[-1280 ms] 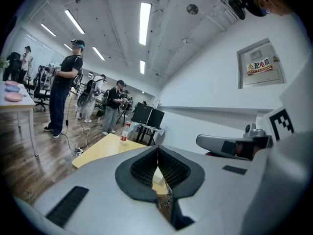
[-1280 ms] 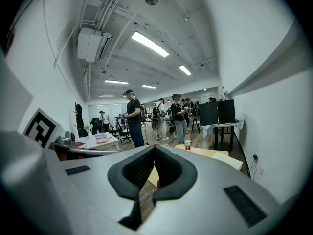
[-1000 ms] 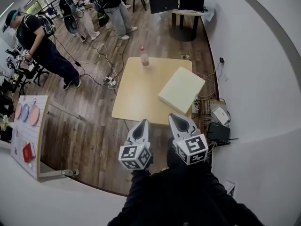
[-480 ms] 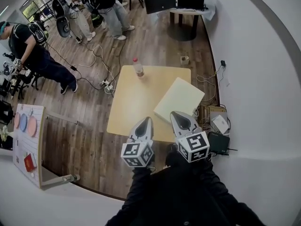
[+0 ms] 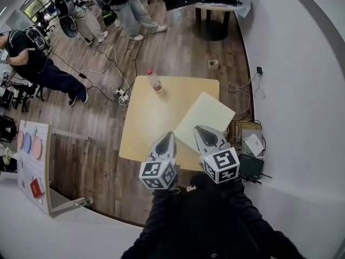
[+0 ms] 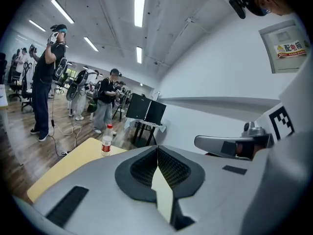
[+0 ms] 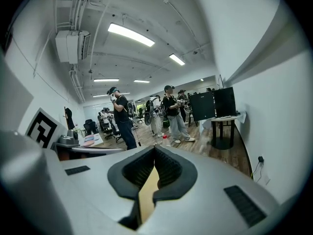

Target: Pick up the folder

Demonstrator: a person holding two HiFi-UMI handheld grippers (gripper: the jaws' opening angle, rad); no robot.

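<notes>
Folder (image 5: 208, 114) is partly hidden behind the closed, empty right tool (image 5: 204, 130) — left tool (image 5: 166, 137) closed too.

**A:** I've brought both grippers up to the table (image 5: 144, 124). A second ago they hung short of its near edge, over bare floor.

**B:** Where are they now?

**A:** The left gripper (image 5: 166, 139) has its tip at the table's near edge. The right gripper (image 5: 205, 133) now overlaps the near corner of the folder (image 5: 209, 112); I can't tell if they touch.

**B:** Anything else?

**A:** In the head view the table has drawn closer, and the bottle (image 5: 154, 81) at its far edge with it.
</notes>
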